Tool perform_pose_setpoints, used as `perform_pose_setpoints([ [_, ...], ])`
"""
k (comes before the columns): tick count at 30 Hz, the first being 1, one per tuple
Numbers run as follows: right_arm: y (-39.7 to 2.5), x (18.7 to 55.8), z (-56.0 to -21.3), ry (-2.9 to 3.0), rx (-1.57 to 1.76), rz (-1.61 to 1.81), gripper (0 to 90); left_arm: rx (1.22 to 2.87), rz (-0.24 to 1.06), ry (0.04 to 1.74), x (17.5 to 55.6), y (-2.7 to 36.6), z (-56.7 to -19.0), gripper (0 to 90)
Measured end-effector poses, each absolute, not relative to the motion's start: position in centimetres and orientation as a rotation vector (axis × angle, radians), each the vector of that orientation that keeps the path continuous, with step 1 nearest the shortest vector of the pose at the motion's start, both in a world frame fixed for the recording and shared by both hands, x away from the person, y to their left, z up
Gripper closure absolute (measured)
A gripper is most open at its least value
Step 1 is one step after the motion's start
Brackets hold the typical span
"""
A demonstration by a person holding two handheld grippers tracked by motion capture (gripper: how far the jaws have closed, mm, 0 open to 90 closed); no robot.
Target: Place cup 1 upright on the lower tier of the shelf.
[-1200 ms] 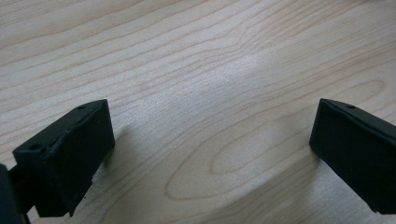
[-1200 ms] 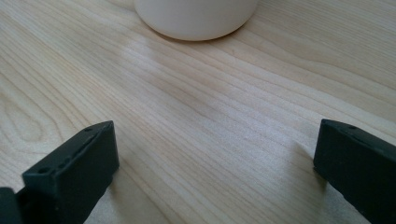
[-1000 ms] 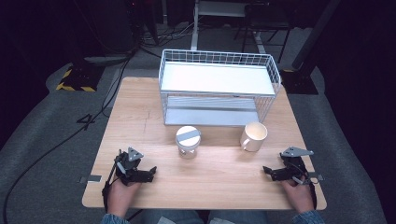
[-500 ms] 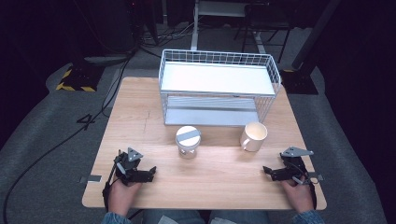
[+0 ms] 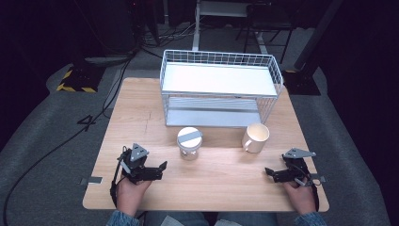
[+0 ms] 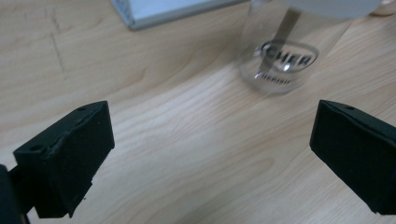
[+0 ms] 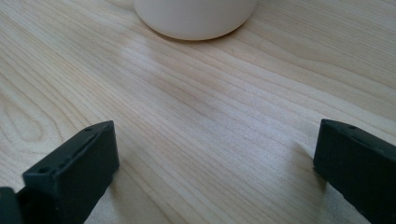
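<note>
- Wooden table (image 5: 221, 176) carries everything; both grippers rest near its front edge, probably staged for a reach.
- Left gripper (image 5: 160, 168): jaws wide apart, empty, facing the jar (image 5: 189, 142) at about one o'clock; its print is blurred.
- Right gripper (image 5: 270, 172): jaws wide apart, empty; mug (image 5: 255, 137) at eleven o'clock.
- Rack (image 5: 221, 89) stands beyond both.

A light wooden table (image 5: 141, 108) is set on a grey carpeted floor (image 5: 42, 141). Black cables (image 5: 94, 113) are trailed across the floor, yellow-black hazard tape (image 5: 73, 87) is laid down, and a dark, unlit room is seen beyond.
</note>
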State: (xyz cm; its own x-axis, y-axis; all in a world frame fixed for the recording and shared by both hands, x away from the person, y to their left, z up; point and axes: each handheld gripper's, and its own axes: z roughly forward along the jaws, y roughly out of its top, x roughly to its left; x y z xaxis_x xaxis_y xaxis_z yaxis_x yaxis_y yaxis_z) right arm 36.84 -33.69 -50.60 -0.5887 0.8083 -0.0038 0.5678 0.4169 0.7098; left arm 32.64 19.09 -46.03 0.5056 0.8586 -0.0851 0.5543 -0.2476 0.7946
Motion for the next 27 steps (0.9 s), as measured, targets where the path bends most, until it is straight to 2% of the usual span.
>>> perform_pose_setpoints([
  [15,-33.7,36.8,-50.6,2.327,1.189,0.967,0.1,1.892,0.433,0.987,34.8,14.5,-44.7,0.0],
  [27,-33.7,36.8,-50.6,2.327,1.189,0.967,0.1,1.850,0.376,0.962,37.3,11.8,-45.8,0.0],
])
